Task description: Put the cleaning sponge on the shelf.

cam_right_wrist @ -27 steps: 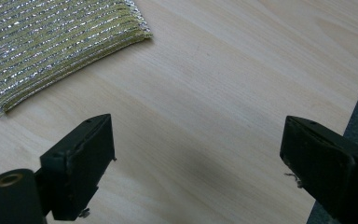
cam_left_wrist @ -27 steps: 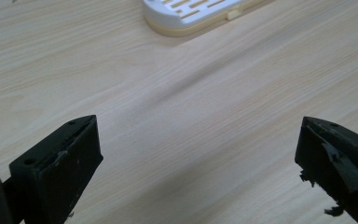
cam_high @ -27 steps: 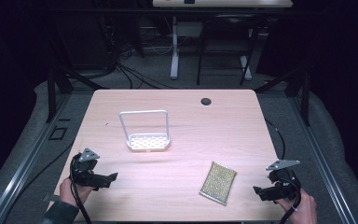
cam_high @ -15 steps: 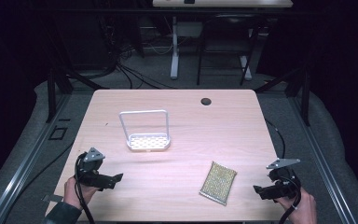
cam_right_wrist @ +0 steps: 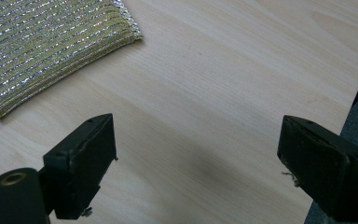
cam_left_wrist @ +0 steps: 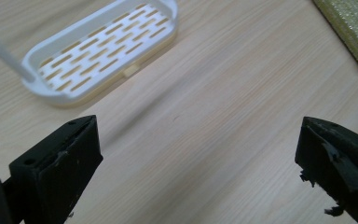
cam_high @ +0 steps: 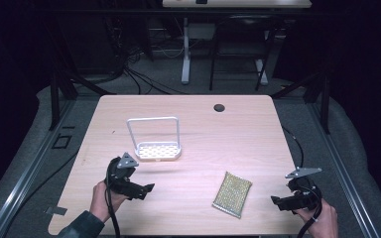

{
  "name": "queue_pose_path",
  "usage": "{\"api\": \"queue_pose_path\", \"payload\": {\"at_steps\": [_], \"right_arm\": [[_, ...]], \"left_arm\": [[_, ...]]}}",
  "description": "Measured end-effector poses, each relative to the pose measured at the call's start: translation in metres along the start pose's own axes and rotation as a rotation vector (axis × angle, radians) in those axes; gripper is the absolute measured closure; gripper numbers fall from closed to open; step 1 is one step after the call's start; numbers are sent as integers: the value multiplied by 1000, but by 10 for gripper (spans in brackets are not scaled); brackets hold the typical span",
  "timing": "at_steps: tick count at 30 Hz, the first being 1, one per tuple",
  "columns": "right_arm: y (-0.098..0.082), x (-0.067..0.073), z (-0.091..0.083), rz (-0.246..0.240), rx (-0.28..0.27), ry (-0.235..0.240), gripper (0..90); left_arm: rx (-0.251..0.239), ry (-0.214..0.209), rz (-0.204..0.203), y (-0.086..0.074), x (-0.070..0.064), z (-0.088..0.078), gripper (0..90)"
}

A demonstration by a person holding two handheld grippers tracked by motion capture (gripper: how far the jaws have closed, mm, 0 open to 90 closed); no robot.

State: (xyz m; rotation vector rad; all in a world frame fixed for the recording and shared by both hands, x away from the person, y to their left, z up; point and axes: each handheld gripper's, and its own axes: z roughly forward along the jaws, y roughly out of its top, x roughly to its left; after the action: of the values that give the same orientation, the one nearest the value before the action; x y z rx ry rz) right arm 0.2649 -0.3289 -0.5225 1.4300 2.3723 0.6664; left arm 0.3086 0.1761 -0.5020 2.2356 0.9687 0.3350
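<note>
Sponge: the gold-and-silver scouring sponge (cam_high: 232, 194) lies flat on the desk (cam_high: 238, 134), toward your right front, between your two grippers and nearer the right one. Nothing touches it.

Rack: the white slotted rack (cam_high: 157, 150) with its tall wire handle stands upright near the middle of the desk, well apart from the sponge and just beyond your left gripper. Its tray looks empty.

Right gripper: your right gripper (cam_high: 282, 202) sits low at the desk's right front corner, jaws spread wide and holding nothing. In the right gripper view the sponge (cam_right_wrist: 46, 46) lies ahead and to the left of the jaws, not between them.

Left gripper: your left gripper (cam_high: 146, 189) hovers over bare wood, jaws wide apart and empty. In the left gripper view the rack (cam_left_wrist: 102, 51) is ahead at upper left, and a corner of the sponge (cam_left_wrist: 352, 28) shows at upper right.

Step in hand: this reads as the approach, with no grasp begun; the likely job is putting the sponge into the rack.

Next move: swing your right gripper left until the sponge's near edge lies between the jaws, come down to the desk, and close on that edge. The sponge is thin and flat, so you will probably need a low angle to get a jaw under it.

Left's part: bring it to the rack's rim or handle to steady it if the rack seems light.
</note>
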Motion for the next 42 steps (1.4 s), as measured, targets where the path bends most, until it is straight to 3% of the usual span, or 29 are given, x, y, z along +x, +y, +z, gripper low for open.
{"api": "queue_pose_path", "payload": {"at_steps": [4, 15, 19, 25, 26, 33, 36, 42], "right_arm": [[-1, -2, 0, 2, 11, 2, 113], [-2, -3, 1, 6, 9, 3, 119], [-2, -2, 1, 6, 9, 7, 124], [-2, -2, 1, 5, 17, 11, 126], [-2, -2, 1, 6, 18, 11, 126], [-2, -1, -1, -14, 6, 8, 133], [-1, 1, -2, -22, 3, 7, 134], [-1, 1, -1, -24, 4, 8, 134]], "left_arm": [[-8, -25, 30, 18, -17, 13, 2], [9, -79, 87, 47, -48, 36, 2], [29, -122, 122, 61, -66, 50, 1], [29, -153, 150, 74, -84, 65, 2], [26, -181, 155, 80, -94, 73, 2], [38, -223, 190, 94, -120, 94, 24], [69, -246, 214, 102, -135, 110, 46], [87, -257, 242, 109, -154, 128, 96]]}}
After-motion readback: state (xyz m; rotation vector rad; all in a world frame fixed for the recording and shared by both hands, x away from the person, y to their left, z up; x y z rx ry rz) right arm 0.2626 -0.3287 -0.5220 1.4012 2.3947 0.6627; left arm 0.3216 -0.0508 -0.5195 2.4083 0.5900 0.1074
